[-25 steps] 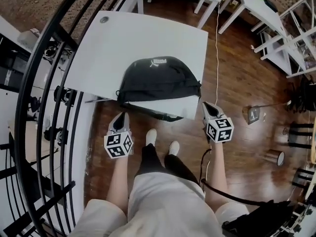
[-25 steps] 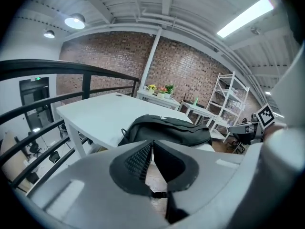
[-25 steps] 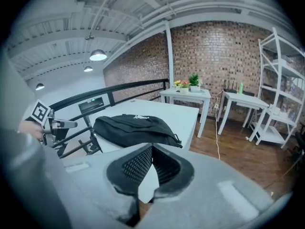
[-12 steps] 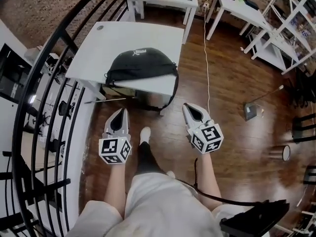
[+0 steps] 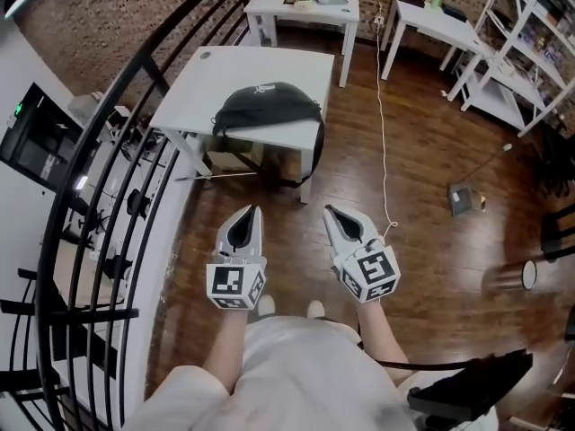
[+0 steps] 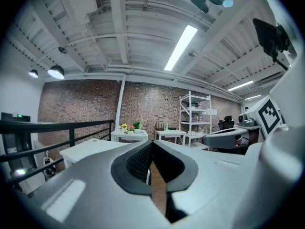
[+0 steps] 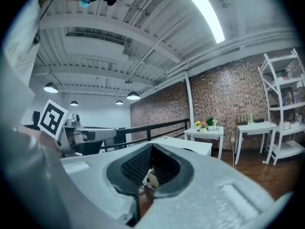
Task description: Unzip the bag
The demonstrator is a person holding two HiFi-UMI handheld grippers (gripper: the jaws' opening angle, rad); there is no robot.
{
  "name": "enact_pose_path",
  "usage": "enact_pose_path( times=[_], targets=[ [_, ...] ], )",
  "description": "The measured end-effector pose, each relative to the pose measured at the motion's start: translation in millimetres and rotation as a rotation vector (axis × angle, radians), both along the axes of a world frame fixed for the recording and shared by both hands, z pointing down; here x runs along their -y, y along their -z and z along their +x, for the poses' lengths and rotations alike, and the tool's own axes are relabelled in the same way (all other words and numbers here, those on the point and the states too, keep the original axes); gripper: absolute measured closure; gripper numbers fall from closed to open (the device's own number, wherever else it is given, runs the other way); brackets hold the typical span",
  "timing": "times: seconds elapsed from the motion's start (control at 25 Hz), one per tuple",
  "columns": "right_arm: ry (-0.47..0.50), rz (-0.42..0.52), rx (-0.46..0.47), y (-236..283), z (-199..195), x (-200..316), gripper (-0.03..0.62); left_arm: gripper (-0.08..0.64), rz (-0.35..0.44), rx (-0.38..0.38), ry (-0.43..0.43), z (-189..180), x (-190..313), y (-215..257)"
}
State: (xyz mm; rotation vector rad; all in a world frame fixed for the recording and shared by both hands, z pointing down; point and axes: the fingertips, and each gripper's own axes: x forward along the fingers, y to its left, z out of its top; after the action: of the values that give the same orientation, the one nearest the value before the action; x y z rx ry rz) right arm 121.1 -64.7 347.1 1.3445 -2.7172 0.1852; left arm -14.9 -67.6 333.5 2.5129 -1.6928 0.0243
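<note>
Standing beside the person, I see a dark wooden floor running out to a brick wall, with a black metal railing curving along to the left of the left gripper. Straight ahead of both grippers stands a white table, and beyond it are two smaller white tables, one carrying potted flowers. White shelving lines the wall far off to the right of the right gripper, and a thin pale cable trails across the boards ahead of it.

On the near part of the white table lies the bag. It is black, rounded and low, with a small white logo on its far side. A dark strap hangs from it over the table's front edge towards the floor. From here I cannot tell whether its zip is open or closed.

The bag sits well ahead of the left gripper, and ahead and to the left of the right one. Neither gripper touches it. Both are held low over the floor, close to the person's body. The left gripper's jaws are pressed together with nothing between them, and the right gripper's jaws are likewise closed and empty.
</note>
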Motion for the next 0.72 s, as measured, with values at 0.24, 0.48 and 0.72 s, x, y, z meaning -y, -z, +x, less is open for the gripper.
enact_pose_path(
  times=[0.24, 0.48, 0.72],
  targets=[
    [-0.011, 0.064, -0.020, 29.9, -57.4, 5.4, 0.600, 0.541, 0.073, -0.011, -0.035, -35.8, -4.3, 22.8],
    [0.025, 0.053, -0.027, 45.6, -104.6, -7.3, 0.600, 0.541, 0.046, -0.025, 0.005, -80.1, -22.2, 33.1],
    [0.018, 0.076, -0.060, 22.9, -98.7, 10.5, 0.601, 0.541, 0.057, -0.031, 0.023, -81.6, -2.3, 7.6]
  ],
)
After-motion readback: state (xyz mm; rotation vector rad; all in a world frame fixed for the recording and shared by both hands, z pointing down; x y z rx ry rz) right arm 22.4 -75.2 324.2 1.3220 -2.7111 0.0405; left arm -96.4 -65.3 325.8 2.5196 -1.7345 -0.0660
